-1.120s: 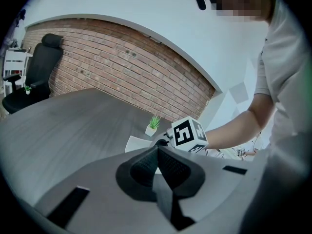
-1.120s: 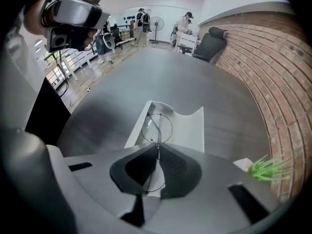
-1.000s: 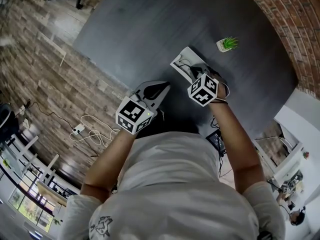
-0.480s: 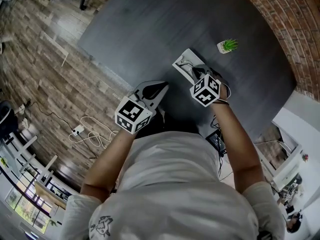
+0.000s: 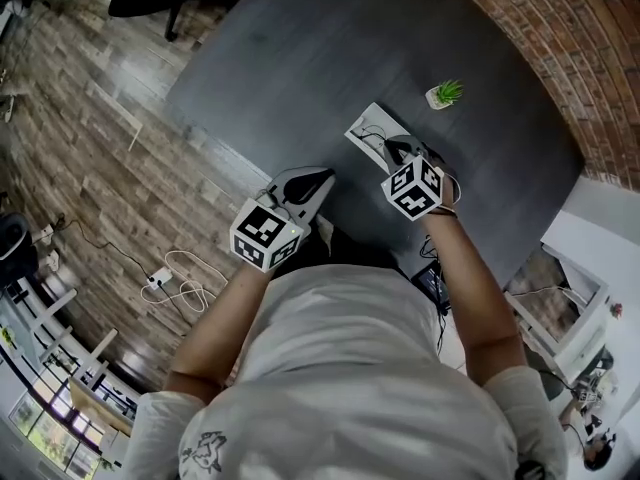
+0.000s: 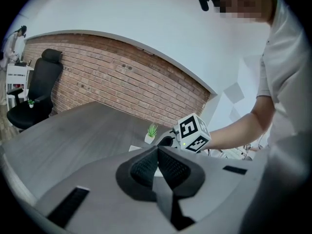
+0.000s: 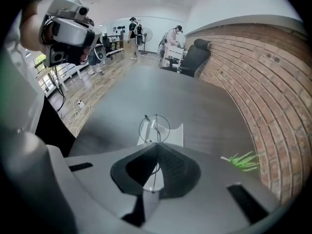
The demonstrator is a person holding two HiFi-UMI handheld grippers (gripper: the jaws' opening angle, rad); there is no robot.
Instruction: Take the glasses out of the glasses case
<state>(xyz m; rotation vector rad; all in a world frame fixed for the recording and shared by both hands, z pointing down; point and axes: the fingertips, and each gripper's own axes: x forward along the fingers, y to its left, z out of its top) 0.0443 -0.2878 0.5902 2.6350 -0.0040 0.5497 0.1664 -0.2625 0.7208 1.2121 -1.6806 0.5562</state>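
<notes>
My right gripper (image 7: pixel 157 144) is shut on the thin wire-framed glasses (image 7: pixel 156 123). One round lens hangs past the jaws, above the open white glasses case (image 7: pixel 174 133). In the head view the case (image 5: pixel 362 125) lies on the dark table just beyond the right gripper (image 5: pixel 393 151). My left gripper (image 5: pixel 324 176) hovers near the table's front edge, to the left of the case, with its jaws together and nothing between them. In the left gripper view its pads (image 6: pixel 168 165) meet, with a corner of the case (image 6: pixel 134 148) behind them.
A small potted plant (image 5: pixel 443 93) stands on the dark table (image 5: pixel 300 58) beyond the case, towards the brick wall (image 5: pixel 560 58). Black office chairs stand at the table's far end. A cable and power strip (image 5: pixel 170 278) lie on the wood floor at the left.
My right gripper has risen with the glasses, so they hang higher over the case. My left gripper has lifted a little too.
</notes>
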